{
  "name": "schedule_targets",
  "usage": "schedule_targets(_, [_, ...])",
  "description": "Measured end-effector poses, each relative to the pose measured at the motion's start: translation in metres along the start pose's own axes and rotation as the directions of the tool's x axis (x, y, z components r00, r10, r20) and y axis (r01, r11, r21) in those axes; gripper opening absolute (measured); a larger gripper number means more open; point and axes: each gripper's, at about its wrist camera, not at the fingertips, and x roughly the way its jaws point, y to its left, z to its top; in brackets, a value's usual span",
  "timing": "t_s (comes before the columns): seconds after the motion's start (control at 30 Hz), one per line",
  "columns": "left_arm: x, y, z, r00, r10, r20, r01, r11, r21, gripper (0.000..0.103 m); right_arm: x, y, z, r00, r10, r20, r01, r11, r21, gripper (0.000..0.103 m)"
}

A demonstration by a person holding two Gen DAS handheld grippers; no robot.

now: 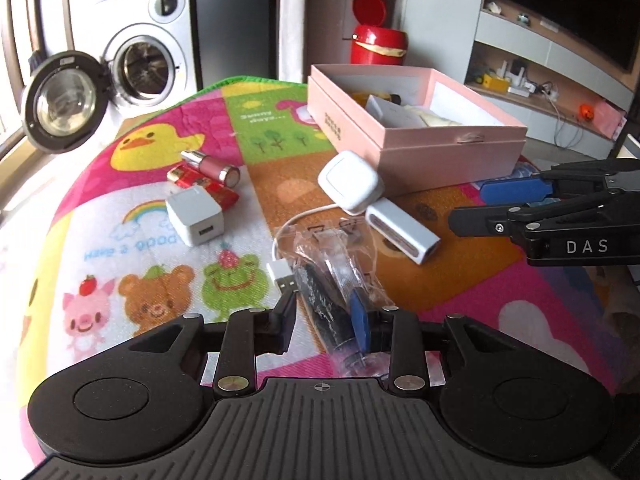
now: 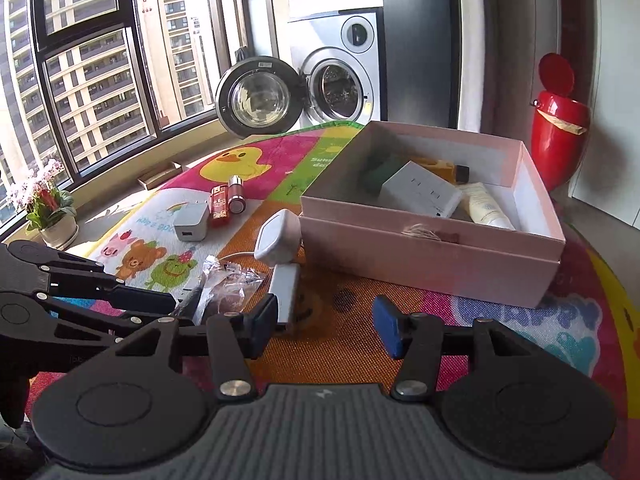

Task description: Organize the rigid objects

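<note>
- I read this as the pick-up step: my left gripper (image 1: 326, 326) is low over the mat (image 1: 460, 280), its jaws set either side of a clear plastic bag (image 1: 334, 268) with a dark, pen-like thing inside.
- The left jaws are part open. The blue pad is touching the bag's crinkled plastic, but I cannot tell whether the black pad has met it yet, so I would not call it held.
- My right gripper (image 2: 326, 330) hangs wide open with nothing between its jaws, over bare mat just in front of the pink box (image 2: 432, 256).
- The box stands open and already holds a white carton, a cream tube and some darker items; I take it as the place for everything loose.
- Still out on the mat: a white charger cube (image 1: 195, 216), a pink metal tube (image 1: 212, 166) lying on a red pack (image 1: 204, 186), a white plug (image 1: 350, 182) with its cable, and a silver adapter (image 1: 402, 234) just beside the plug.
- Next I judge the left jaws need to close on the stiff thing inside the bag, not only on loose plastic, which would slip.
- The cable's USB end (image 1: 282, 274) lies just beside the bag and could get snagged on the lift.
</note>
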Motion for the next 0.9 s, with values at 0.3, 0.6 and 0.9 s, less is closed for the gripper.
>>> schedule_targets(0.3, [-0.009, 0.06, -0.002, 0.998, 0.022, 0.051, -0.015, 0.989, -0.145, 0.029, 0.069, 0.049, 0.045, 0.997, -0.048, -0.061, 0.043, 0.995, -0.092, 0.049])
schedule_targets(0.6, [-0.018, 0.071, -0.01, 0.987, -0.134, 0.086, 0.145, 0.98, -0.135, 0.02, 0.058, 0.057, 0.03, 0.995, 0.026, -0.1, -0.04, 0.989, -0.145, 0.02])
schedule_targets(0.9, [-0.006, 0.028, -0.008, 0.991, -0.13, 0.012, 0.13, 0.991, 0.012, 0.023, 0.018, 0.038, -0.012, 0.983, -0.179, -0.045, 0.161, 0.949, -0.27, 0.026])
